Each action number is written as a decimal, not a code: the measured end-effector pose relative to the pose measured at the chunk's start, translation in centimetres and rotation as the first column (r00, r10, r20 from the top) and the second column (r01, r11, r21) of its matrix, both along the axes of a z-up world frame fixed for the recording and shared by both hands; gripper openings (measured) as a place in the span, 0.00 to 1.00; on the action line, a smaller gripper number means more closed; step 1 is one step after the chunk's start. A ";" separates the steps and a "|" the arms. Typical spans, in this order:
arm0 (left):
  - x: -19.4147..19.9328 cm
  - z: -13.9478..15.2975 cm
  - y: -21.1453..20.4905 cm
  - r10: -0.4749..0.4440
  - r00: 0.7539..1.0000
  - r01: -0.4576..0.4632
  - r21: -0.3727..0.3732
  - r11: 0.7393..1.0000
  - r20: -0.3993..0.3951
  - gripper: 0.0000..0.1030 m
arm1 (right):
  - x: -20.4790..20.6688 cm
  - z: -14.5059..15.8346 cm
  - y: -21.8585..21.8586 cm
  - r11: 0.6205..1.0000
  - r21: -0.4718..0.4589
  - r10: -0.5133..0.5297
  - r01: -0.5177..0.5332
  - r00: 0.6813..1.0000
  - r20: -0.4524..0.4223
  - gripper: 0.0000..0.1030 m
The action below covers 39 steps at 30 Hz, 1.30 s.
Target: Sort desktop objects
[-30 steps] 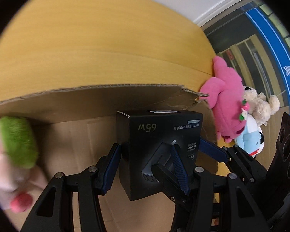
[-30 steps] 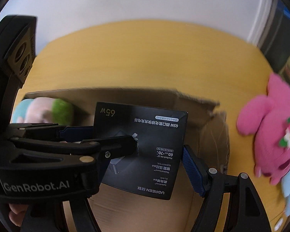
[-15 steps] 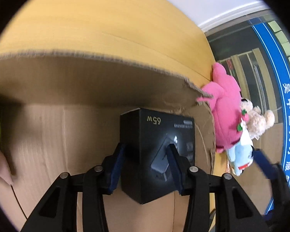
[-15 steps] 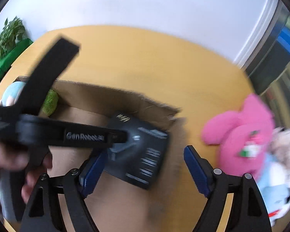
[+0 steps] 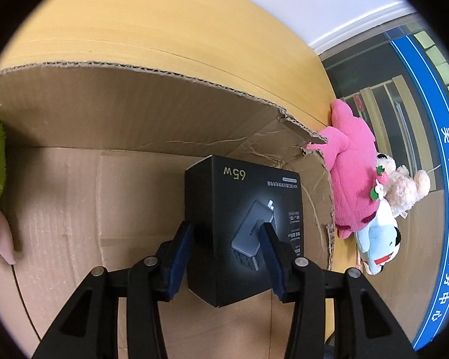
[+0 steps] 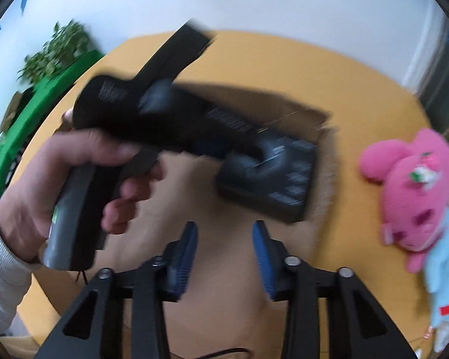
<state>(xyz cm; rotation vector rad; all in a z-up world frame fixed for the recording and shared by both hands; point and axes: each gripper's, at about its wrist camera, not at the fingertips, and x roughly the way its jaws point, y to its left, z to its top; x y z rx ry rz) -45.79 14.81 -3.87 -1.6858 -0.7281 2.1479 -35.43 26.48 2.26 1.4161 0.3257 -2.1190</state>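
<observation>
Left wrist view: the left gripper clamps one black charger box inside the cardboard box, long axis running away from the camera, its "65W" end farthest. Three plush toys lie outside.

Right wrist view: the right gripper is closing on nothing, the charger box beyond its tips.

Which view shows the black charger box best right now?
The left wrist view: the black box is sharp and central, its print readable, clamped in the left hand-held gripper. The right wrist view shows it blurred, partly behind that gripper.
</observation>
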 end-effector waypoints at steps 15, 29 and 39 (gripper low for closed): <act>11.2 11.1 -7.5 -0.119 0.945 0.007 -0.346 0.938 -0.305 0.45 | -3.9 -2.9 2.3 0.976 0.020 -0.217 0.216 0.976 0.032 0.32; 31.3 21.0 -16.2 0.003 0.798 -0.393 -0.517 0.761 -0.603 0.78 | 14.4 14.3 4.0 0.980 -0.136 -0.190 0.147 0.898 -0.397 0.99; 37.8 17.7 -15.7 0.087 0.781 -0.432 -0.435 0.790 -0.619 0.78 | 22.7 13.8 3.2 0.963 -0.183 -0.260 0.199 0.867 -0.425 0.99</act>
